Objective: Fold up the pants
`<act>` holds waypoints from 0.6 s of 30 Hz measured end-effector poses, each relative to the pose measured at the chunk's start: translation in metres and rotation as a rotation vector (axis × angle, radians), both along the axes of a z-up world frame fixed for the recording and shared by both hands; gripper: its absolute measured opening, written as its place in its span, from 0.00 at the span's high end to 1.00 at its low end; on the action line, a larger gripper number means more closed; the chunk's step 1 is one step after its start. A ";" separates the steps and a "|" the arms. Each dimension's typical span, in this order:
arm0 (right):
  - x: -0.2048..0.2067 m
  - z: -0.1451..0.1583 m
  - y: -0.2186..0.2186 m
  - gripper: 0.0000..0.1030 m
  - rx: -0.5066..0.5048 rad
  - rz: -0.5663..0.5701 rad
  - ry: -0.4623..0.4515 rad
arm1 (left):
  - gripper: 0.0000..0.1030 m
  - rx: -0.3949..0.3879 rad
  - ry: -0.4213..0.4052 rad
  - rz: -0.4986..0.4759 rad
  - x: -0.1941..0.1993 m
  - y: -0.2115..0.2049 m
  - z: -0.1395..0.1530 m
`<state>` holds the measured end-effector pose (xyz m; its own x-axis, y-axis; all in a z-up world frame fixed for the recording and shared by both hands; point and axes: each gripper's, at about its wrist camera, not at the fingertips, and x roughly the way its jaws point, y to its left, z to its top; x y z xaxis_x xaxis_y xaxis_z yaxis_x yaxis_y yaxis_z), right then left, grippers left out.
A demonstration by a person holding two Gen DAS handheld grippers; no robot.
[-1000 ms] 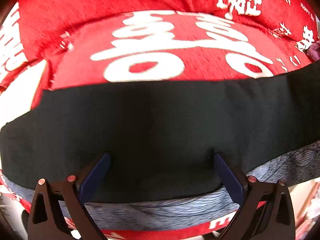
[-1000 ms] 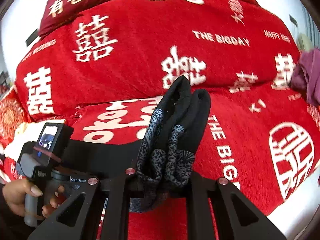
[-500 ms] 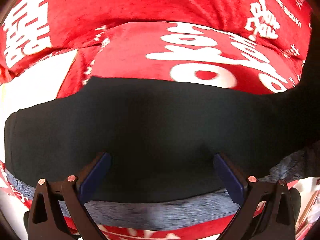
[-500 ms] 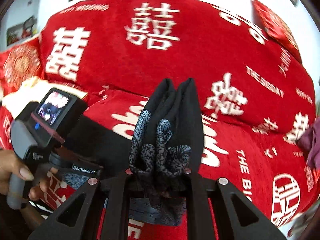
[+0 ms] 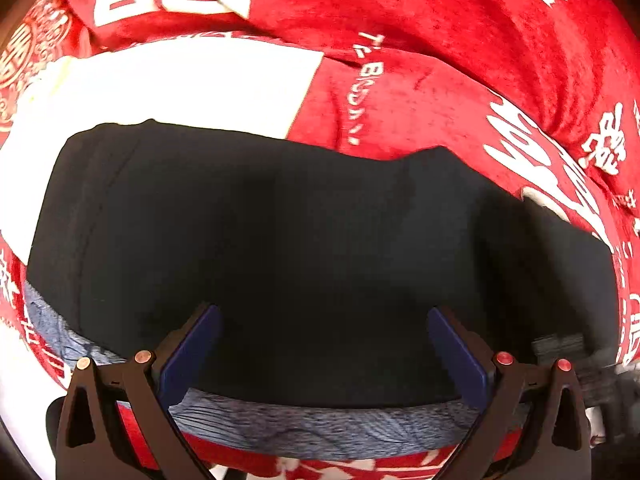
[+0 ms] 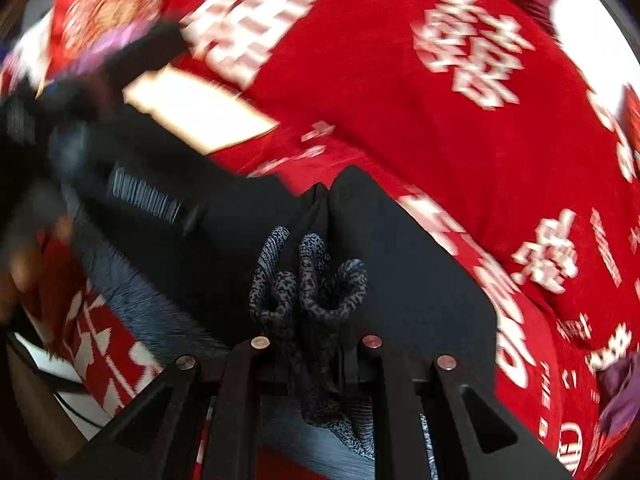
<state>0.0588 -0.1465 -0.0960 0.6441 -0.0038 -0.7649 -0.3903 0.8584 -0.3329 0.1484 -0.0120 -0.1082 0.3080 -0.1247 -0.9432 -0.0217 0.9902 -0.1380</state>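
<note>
Black pants point(image 5: 304, 232) with a grey patterned lining point(image 5: 320, 420) lie across the red blanket, their left end showing. My left gripper point(image 5: 324, 332) is open just above the cloth, its blue pads point(image 5: 192, 348) wide apart with nothing pinched. In the right wrist view my right gripper point(image 6: 316, 340) is shut on a bunched fold of the pants point(image 6: 312, 280), black outside and grey-patterned inside, held over the flat part of the pants point(image 6: 420, 280). The left gripper's body point(image 6: 148, 196) shows blurred at the left, with a hand point(image 6: 20, 268) below it.
A red blanket point(image 6: 400, 100) with white characters covers the whole bed. A white patch point(image 5: 180, 88) lies just beyond the pants. A purple garment point(image 6: 620, 392) sits at the far right, and a red patterned cushion point(image 6: 108, 8) at the upper left.
Both grippers swept sideways along the pants and rolled. The right one carried the bunched fold over toward the left gripper. The pants' left end and the white patch came into view.
</note>
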 end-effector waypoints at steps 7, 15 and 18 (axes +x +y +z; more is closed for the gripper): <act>-0.004 -0.017 0.023 0.44 -0.104 0.010 0.016 | 0.00 -0.035 -0.029 -0.009 0.001 -0.001 0.012; -0.063 0.069 -0.040 0.14 0.162 -0.061 -0.151 | 0.00 -0.084 -0.092 -0.063 -0.004 -0.023 0.050; -0.076 0.067 -0.082 0.13 0.207 -0.162 -0.169 | 0.00 -0.115 -0.110 -0.161 -0.011 -0.058 0.062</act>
<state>-0.0176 -0.2287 -0.0295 0.7660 0.0285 -0.6423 -0.1973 0.9612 -0.1927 0.1376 -0.0696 -0.0458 0.3756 -0.2857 -0.8816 0.1570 0.9572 -0.2433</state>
